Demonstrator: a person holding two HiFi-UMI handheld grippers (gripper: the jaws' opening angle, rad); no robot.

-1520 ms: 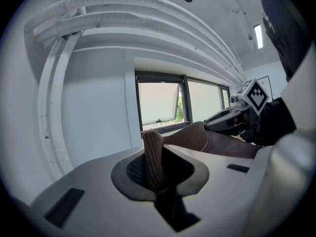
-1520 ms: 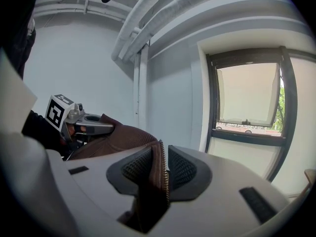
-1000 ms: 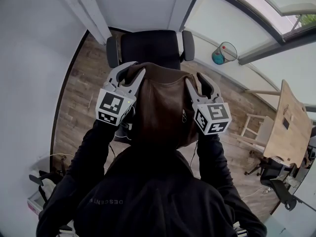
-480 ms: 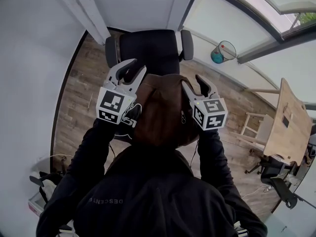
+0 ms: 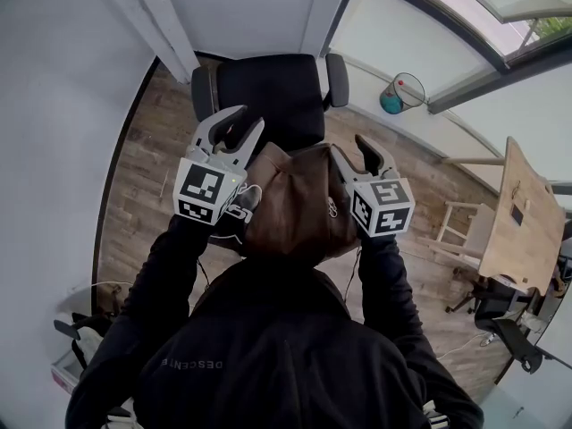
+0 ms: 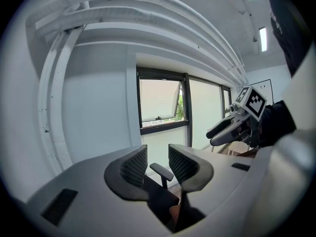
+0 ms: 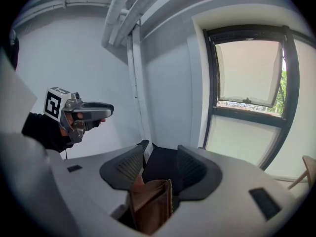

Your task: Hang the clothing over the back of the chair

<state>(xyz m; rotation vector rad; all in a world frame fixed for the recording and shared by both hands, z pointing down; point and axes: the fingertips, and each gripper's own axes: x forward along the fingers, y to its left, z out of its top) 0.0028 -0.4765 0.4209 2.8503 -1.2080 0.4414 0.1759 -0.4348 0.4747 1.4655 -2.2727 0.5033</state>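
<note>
Right gripper view: jacket sits low between hand-held gripper jaws.

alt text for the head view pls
Seen from above, a brown jacket hangs over the back of a black office chair, between the left gripper and right gripper. Both grippers' fingers have just been opening and stand apart: nothing sits between the left's, and a fold of the jacket lies loose between the right's.

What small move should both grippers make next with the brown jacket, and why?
Probably draw both back toward the person. The jaws of the left gripper and right gripper have just been opening; the jacket drapes over the chair back, an edge loose between the right jaws, the left gripping nothing.
</note>
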